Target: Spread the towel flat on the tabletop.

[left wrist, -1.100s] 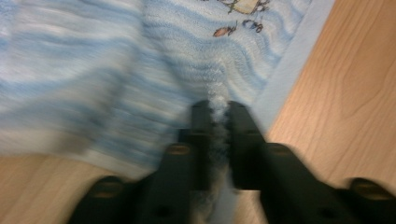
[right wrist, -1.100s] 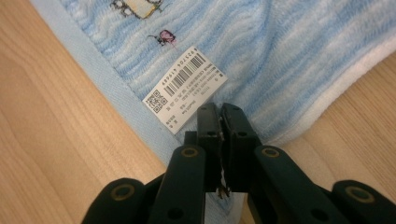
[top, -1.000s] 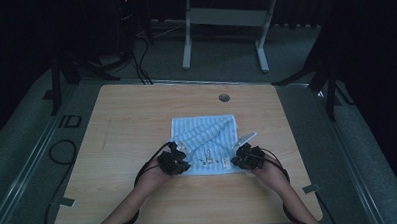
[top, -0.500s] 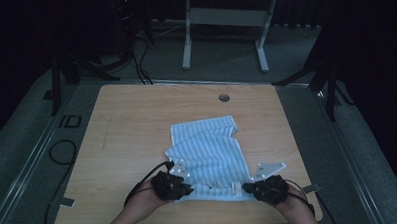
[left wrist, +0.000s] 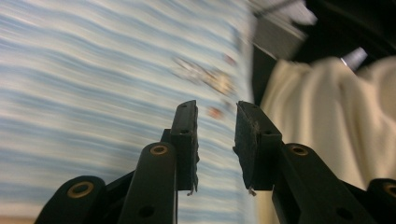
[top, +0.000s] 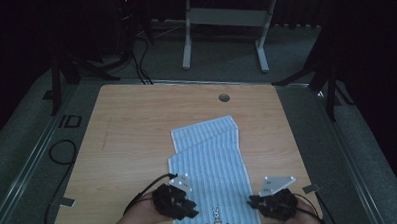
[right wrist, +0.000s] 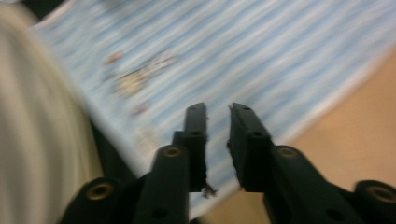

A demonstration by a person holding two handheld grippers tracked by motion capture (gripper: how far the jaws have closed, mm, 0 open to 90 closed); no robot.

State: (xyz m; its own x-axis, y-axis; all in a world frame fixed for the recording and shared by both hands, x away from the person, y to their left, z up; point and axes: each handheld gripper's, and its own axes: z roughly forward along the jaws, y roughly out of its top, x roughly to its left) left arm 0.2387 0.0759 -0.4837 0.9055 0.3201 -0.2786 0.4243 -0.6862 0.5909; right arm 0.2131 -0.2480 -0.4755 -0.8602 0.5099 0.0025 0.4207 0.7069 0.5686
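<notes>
Both grippers, left point(top: 192, 211) at 7 o'clock and right point(top: 253, 202) at 5, have just been opening, jaws spread with nothing pinched, dropping the blue-striped cotton towel point(top: 213, 166) flat for unfolding.

A light wooden desk point(top: 132, 144) with rounded corners carries a blue-and-white striped towel point(top: 213, 166). The towel lies flat from mid-desk to the near edge, its far corner folded over, a small printed figure at its near end. A round cable hole point(top: 224, 97) sits near the desk's far edge.
</notes>
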